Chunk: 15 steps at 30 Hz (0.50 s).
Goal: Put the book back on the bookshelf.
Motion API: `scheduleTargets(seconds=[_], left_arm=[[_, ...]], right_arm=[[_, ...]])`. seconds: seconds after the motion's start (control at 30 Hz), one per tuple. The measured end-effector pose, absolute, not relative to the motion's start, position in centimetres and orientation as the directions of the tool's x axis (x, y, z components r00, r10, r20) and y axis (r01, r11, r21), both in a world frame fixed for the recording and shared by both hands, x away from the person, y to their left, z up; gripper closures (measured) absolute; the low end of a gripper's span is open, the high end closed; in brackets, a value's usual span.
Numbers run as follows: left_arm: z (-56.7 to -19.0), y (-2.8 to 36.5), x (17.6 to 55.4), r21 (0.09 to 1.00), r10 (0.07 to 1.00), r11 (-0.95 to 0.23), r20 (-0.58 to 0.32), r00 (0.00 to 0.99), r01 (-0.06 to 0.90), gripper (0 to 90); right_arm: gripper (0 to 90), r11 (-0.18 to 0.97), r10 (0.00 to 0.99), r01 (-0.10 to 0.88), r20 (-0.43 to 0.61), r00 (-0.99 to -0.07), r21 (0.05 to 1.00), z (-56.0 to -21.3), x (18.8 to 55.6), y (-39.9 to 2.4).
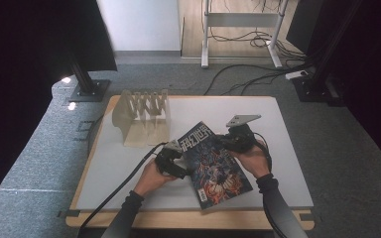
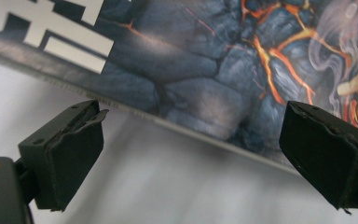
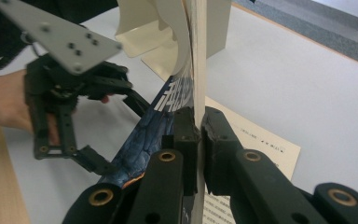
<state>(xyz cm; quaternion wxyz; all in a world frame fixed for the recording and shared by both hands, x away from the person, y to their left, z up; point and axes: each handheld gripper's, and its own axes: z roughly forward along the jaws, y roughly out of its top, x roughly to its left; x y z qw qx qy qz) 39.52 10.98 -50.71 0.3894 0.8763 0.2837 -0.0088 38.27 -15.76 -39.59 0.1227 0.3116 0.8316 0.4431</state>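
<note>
A magazine [image 1: 212,166] with a dark blue and orange cover lies slanted at the table's front middle, its right side raised. My right gripper [image 1: 234,139] is shut on that edge; in the right gripper view the jaws [image 3: 199,126] pinch the thin edge of the magazine [image 3: 144,135]. My left gripper [image 1: 174,159] is at the magazine's left edge, open. In the left gripper view its wide-apart jaws [image 2: 191,154] face the cover's [image 2: 205,60] lower edge, with nothing between the pads. The left gripper [image 3: 70,116] also appears at the left in the right gripper view.
A beige slotted file rack [image 1: 143,117] stands at the back left of the white table [image 1: 287,148]. A printed page [image 3: 256,144] lies on the table under the raised magazine. Cables trail from both grippers toward the front edge.
</note>
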Motion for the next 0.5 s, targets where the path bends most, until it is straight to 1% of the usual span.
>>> scheduleTargets(seconds=[0.1,0.17,0.27,0.37,0.5], left_arm=[[-50.8,10.8,40.1,0.678,0.481,-0.527,-0.259,0.838,0.512,7.8],[-50.6,10.8,40.3,0.684,0.486,-0.516,-0.262,0.834,0.516,10.2],[-49.6,11.0,40.5,0.707,0.5,-0.491,-0.251,0.829,0.509,13.9],[-48.3,11.2,40.6,0.727,0.5,-0.473,-0.243,0.831,0.497,14.3],[-46.3,11.3,40.6,0.754,0.508,-0.467,-0.2,0.838,0.463,14.5]], right_arm=[[83.8,0.409,0.62,0.401,0.072,-0.782,0.82,-39.3,38.0,-15.9],[83.8,0.406,0.614,0.395,0.074,-0.786,0.824,-39.1,37.9,-16.0],[83.7,0.391,0.608,0.388,0.082,-0.79,0.834,-38.9,37.8,-16.3],[83.7,0.365,0.604,0.384,0.098,-0.791,0.848,-38.4,37.7,-16.8],[83.6,0.353,0.598,0.37,0.097,-0.796,0.86,-37.6,37.5,-17.1]])
